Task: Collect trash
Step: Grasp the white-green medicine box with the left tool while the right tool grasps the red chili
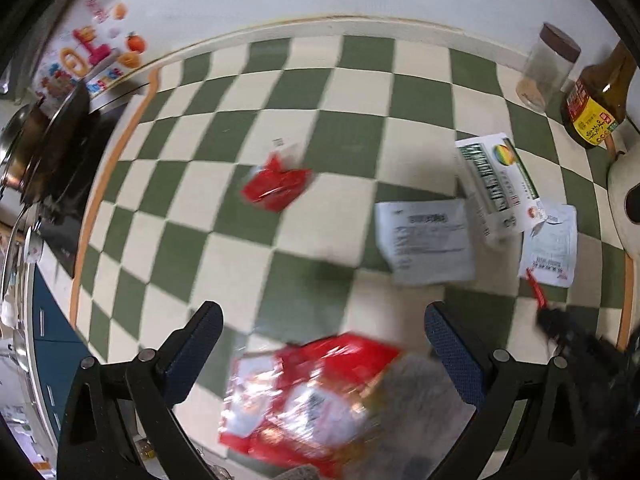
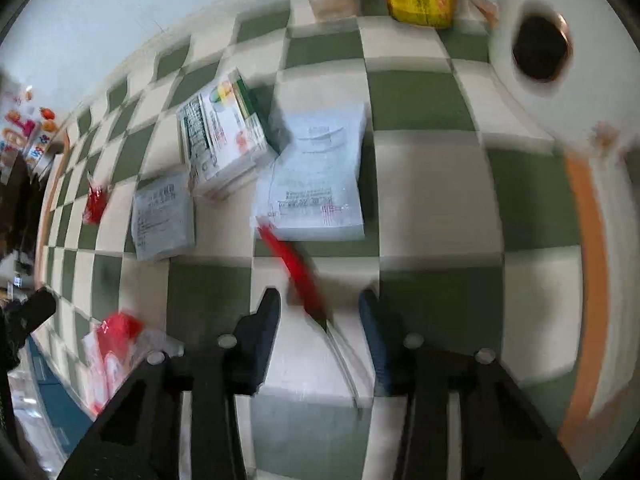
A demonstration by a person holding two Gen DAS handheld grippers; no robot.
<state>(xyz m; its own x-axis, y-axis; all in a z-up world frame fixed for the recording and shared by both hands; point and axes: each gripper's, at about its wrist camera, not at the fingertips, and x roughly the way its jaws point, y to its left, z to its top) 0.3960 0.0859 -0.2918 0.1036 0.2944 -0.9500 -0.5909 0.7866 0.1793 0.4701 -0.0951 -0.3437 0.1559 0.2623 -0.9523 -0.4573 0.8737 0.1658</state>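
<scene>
Nothing could be read for certain: the brown glass bottle's yellow label [image 1: 592,120] at two o'clock carried blurred red characters, and the white-and-green cardboard box [image 1: 496,184] showed only smeared print.

Both views are smeared by motion, so the print on the two paper slips [image 2: 318,176] beyond the right claw [image 2: 320,316] cannot be read, and the red strip [image 2: 296,268] running up from between its fingers is too streaked to tell whether a pad touches it. Below the left claw [image 1: 324,340], the red-and-clear wrapper [image 1: 312,396] is a blur cut off by the bottom edge. At the far right, the brown bottle [image 1: 598,100] is cropped by the lens rim.
</scene>
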